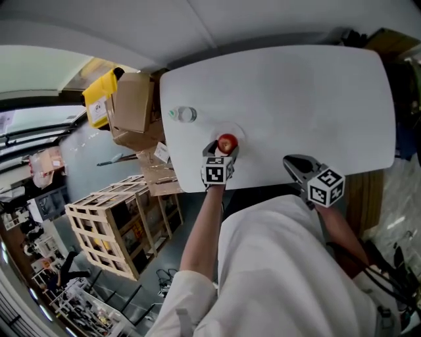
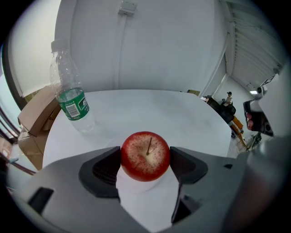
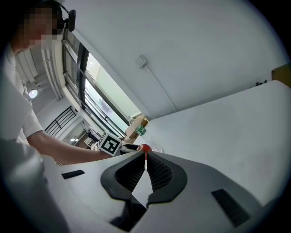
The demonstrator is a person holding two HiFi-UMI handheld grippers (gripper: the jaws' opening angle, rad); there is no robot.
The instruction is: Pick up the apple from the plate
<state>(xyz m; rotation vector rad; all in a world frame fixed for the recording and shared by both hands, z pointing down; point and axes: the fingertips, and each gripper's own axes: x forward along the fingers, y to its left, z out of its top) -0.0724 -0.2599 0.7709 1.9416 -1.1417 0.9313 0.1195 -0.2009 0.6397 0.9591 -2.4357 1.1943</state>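
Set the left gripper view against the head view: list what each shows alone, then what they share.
Left gripper view only: the stem of the apple and a wall-mounted box. Head view only: the wooden crate, the left tool's marker cube, the person's forearm. Both: the apple on its plate between the left tool's jaws, the plastic bottle, the white table, cardboard boxes.

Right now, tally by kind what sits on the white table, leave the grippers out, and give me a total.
apple: 1
plate: 1
plastic bottle: 1
Total: 3
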